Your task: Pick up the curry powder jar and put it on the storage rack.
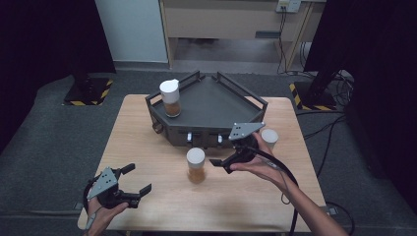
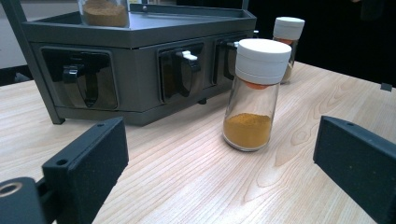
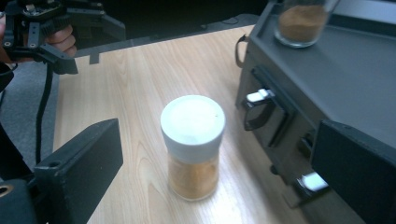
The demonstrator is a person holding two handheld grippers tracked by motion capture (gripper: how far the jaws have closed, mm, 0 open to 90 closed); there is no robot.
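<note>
At the lower left of the high view, the left claw (image 1: 135, 183) rests low over the pale wood-grain bench (image 1: 147, 147), its black jaws spread wide and empty. At mid-frame the jar (image 1: 195, 165) stands upright on the bench, long axis vertical, white ribbed cap up; it is a clear glass cylinder with orange-brown powder settled in its lower part. Just right of it, the right claw (image 1: 220, 164) points left toward the jar, jaws parted and gripping nothing. In the right gripper view the jar (image 3: 192, 147) sits between and beyond the two flat black jaws, touching neither. In the left gripper view the jar (image 2: 256, 93) stands well ahead, right of centre, framed by the open jaws. Behind it, a dark grey metal rack (image 1: 211, 105) with a railed top and drawer pulls holds a second jar (image 1: 170, 98) at its left corner. A third jar (image 1: 269, 138) stands at the rack's right.
</note>
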